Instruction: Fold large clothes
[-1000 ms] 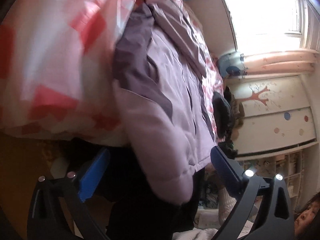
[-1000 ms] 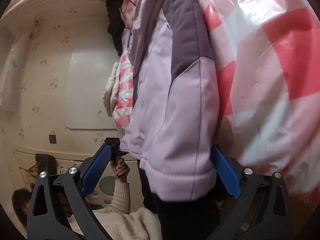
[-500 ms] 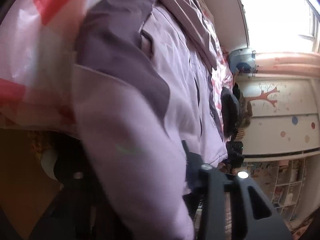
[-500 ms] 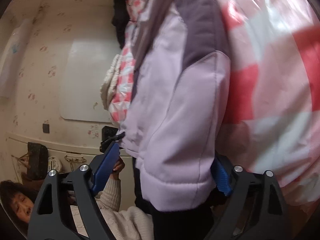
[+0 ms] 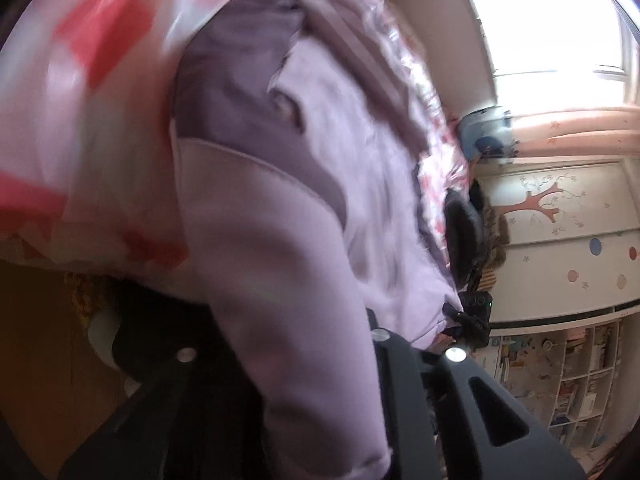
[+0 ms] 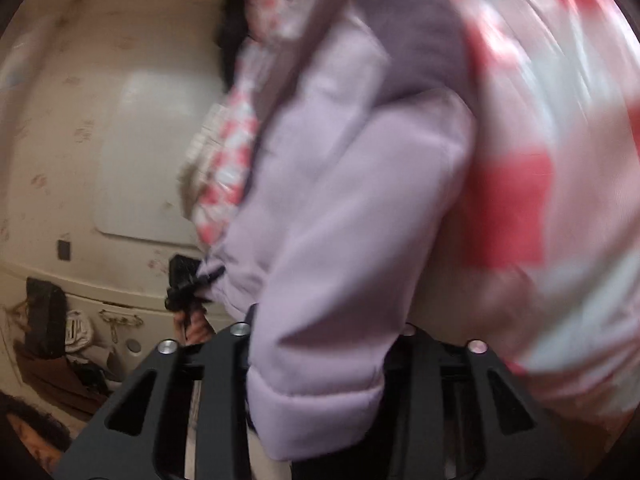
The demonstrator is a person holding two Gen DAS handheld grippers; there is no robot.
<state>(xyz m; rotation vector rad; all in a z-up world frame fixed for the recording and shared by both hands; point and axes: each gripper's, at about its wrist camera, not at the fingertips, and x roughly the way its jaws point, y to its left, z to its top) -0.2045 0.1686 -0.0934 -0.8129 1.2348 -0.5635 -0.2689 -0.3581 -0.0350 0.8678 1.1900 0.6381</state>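
A lilac padded jacket with dark purple shoulder panels (image 5: 360, 160) lies on a red and white checked cloth (image 5: 80, 100). One sleeve (image 5: 280, 280) runs down between the black fingers of my left gripper (image 5: 296, 344), which is shut on it near the cuff. In the right wrist view the other sleeve (image 6: 352, 240) hangs toward me. My right gripper (image 6: 324, 332) has its jaws closing on that sleeve, and both sides press the fabric just above the cuff (image 6: 316, 412). The blue pads are hidden by the fabric in both views.
A bright window (image 5: 552, 20) and a cabinet with a painted tree (image 5: 560, 220) stand beyond the jacket, above open shelves (image 5: 580, 380). A person's hand (image 6: 196, 328) holds up a black device (image 6: 184, 280) by the pale wall (image 6: 100, 120).
Both grippers went from wide open around the sleeves to closed on them. Each sleeve is now pulled closer and fills more of its view, and the blue pads have vanished behind fabric.
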